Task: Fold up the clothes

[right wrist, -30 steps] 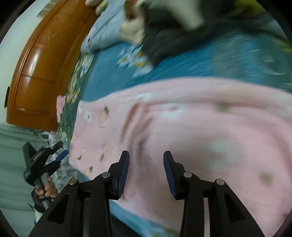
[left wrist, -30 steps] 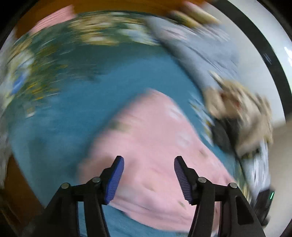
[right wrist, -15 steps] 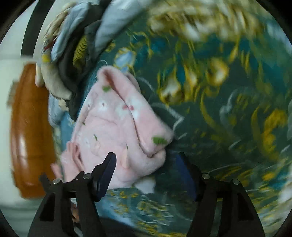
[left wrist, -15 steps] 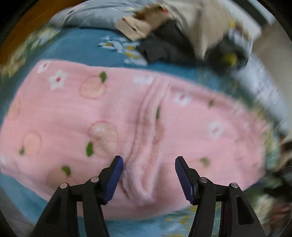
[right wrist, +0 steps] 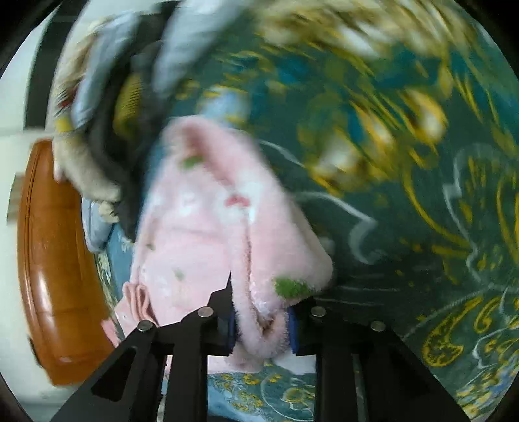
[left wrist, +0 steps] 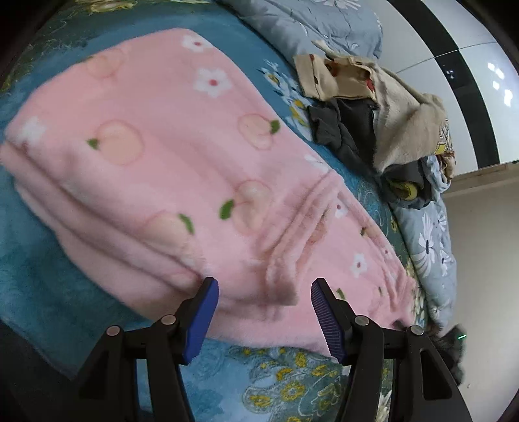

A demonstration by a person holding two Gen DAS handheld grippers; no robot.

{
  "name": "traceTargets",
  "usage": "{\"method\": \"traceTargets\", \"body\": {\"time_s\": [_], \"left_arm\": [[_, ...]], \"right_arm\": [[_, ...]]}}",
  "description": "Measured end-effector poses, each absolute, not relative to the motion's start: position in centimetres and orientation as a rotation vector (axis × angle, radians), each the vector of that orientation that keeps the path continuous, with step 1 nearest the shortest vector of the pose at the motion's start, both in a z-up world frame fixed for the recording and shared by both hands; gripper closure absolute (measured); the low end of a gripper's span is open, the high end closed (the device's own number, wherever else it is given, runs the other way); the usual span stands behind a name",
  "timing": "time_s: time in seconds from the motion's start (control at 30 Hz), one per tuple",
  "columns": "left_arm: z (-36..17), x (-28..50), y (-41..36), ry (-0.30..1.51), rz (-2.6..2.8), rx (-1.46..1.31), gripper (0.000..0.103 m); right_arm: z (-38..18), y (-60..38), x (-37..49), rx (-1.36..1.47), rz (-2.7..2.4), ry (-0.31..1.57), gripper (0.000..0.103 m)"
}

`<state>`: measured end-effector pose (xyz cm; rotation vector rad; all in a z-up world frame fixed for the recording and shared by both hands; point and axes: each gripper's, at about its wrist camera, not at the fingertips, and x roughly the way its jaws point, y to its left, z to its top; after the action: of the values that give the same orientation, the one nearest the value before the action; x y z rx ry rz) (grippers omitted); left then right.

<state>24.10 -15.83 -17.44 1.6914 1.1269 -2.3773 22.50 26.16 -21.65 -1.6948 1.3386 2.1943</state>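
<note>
Left wrist view: the left tongs (left wrist: 264,311) point steeply down over the near edge of the pink fleece garment (left wrist: 181,181), jaws standing apart with nothing pressed between them; the blue pads (left wrist: 202,319) sit just off the fabric's folded edge.
Right wrist view: the right tongs (right wrist: 261,328) also tilt downward, their jaws closing on a bunched corner of the same pink fleece garment (right wrist: 207,233), which fills the gap between the pads; this view is blurred.
Garment: pink fleece printed with peaches, green leaves and white flowers, lying folded in layers on the bed, with a raised ridge of fabric running across it towards the left tongs.
Bed: a teal bedspread (left wrist: 35,285) with yellow and white floral patterning carries everything; its bare cloth shows in front of and beside the garment.
Clothes pile: a heap of beige, dark grey and yellow clothing (left wrist: 382,113) lies beyond the garment, near its far edge but apart from both tongs.
Quilt: a pale blue quilt (left wrist: 311,22) with white flowers lies behind the pile and runs down the bed's far side.
Headboard: a glossy brown wooden headboard (right wrist: 48,259) stands at the left of the right wrist view.
Obstruction: the garment's own bunched folds hide the right pads almost entirely.
</note>
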Motion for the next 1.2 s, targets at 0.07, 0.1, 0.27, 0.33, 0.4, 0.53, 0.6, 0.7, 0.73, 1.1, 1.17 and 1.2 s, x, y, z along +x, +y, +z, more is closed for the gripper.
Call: {"method": "traceTargets", "body": {"time_s": [0.07, 0.1, 0.27, 0.33, 0.4, 0.53, 0.6, 0.7, 0.73, 1.1, 1.17, 1.2], "left_arm": [[-16.7, 24.3, -16.5, 1.115, -2.386, 1.662, 0.039], [-16.4, 24.6, -17.0, 1.132, -2.392, 1.633, 0.039], [-14.5, 25.8, -20.7, 1.203, -2.391, 1.487, 0.039], [-13.7, 26.3, -22.4, 1.225, -2.386, 1.427, 0.039], [-13.2, 26.9, -24.1, 1.253, -2.369, 1.377, 0.039], [-13.2, 28.8, -27.8, 1.291, -2.296, 1.288, 0.039], [-13.7, 30.0, -29.6, 1.323, -2.240, 1.260, 0.039], [-14.9, 31.0, -31.0, 1.356, -2.181, 1.253, 0.039], [-15.4, 31.3, -31.4, 1.363, -2.163, 1.254, 0.039], [-17.9, 27.0, -31.7, 1.454, -2.178, 1.369, 0.030], [-18.4, 25.2, -31.6, 1.415, -2.179, 1.409, 0.030], [-18.8, 24.4, -31.7, 1.397, -2.174, 1.422, 0.030]], "right_arm": [[-18.3, 24.1, 21.2, -1.680, 2.354, 1.247, 0.081], [-16.6, 23.1, 20.5, -1.671, 2.437, 1.200, 0.081], [-7.3, 14.5, 17.1, -1.659, 2.853, 0.929, 0.081], [-4.5, 9.4, 15.3, -1.671, 3.014, 0.860, 0.081], [-3.5, 4.7, 13.5, -1.722, 3.105, 0.814, 0.081], [-5.0, -6.6, 10.7, -1.964, 3.150, 0.749, 0.081], [-6.8, -11.3, 10.0, -2.109, 3.111, 0.725, 0.081], [-10.9, -17.9, 10.0, -2.352, 2.993, 0.613, 0.081], [-12.3, -19.5, 10.3, -2.405, 2.960, 0.562, 0.081], [-16.0, -17.6, 10.7, -2.641, 2.864, 0.613, 0.049], [-15.5, -13.7, 10.5, -2.540, 2.860, 0.667, 0.049], [-15.3, -11.6, 10.2, -2.494, 2.839, 0.678, 0.049]]}}
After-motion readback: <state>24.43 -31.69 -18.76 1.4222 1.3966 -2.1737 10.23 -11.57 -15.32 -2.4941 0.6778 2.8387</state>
